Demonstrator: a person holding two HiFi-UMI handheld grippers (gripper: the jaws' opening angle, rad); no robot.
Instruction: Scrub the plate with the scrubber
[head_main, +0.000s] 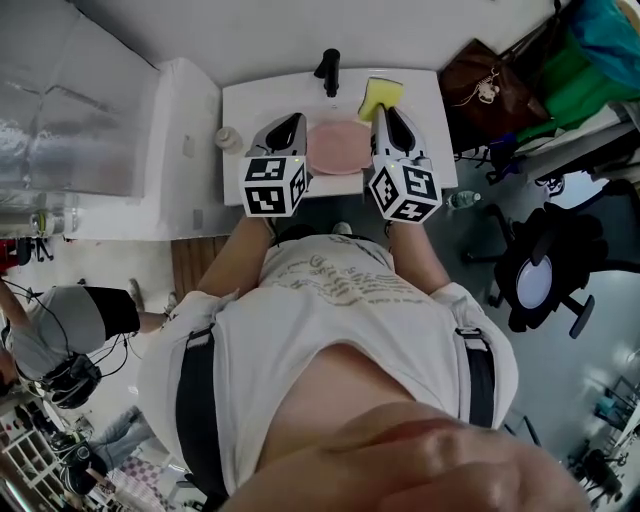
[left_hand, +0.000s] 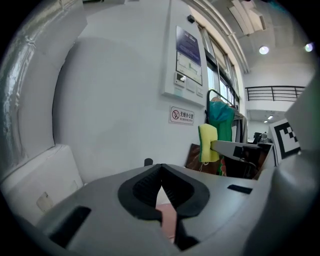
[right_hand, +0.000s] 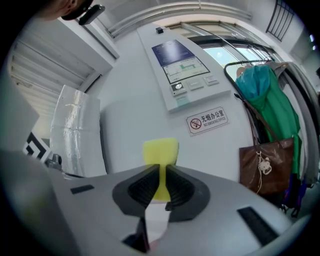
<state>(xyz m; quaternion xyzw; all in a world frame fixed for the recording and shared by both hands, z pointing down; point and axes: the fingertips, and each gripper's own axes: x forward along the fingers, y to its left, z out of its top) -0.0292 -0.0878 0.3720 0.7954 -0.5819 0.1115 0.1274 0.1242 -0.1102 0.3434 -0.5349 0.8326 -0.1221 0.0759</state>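
Right claw (right_hand: 160, 167) is pinching scrubber (right_hand: 161, 150) near plate (head_main: 337, 147); left claw (left_hand: 161, 172) is sitting pressed together, empty; scrubbing likely not started

White wall (left_hand: 115, 100) behind white tabletop (head_main: 250, 105). Wall panel w/ poster + switches (right_hand: 182, 67), no-smoking sign (right_hand: 206, 120) just below it. Foil-wrapped duct (head_main: 60, 110) at left, next to a white box unit (head_main: 185, 140). Green jacket (right_hand: 270, 100) hanging at right, brown bag (right_hand: 264, 165) under it. Windows (left_hand: 222, 85) further along the wall, ceiling lights (left_hand: 263, 50) on, railing (left_hand: 275, 91) up high in bkgd. Grey floor (head_main: 480, 310); black office chair (head_main: 548, 272) on it at right.
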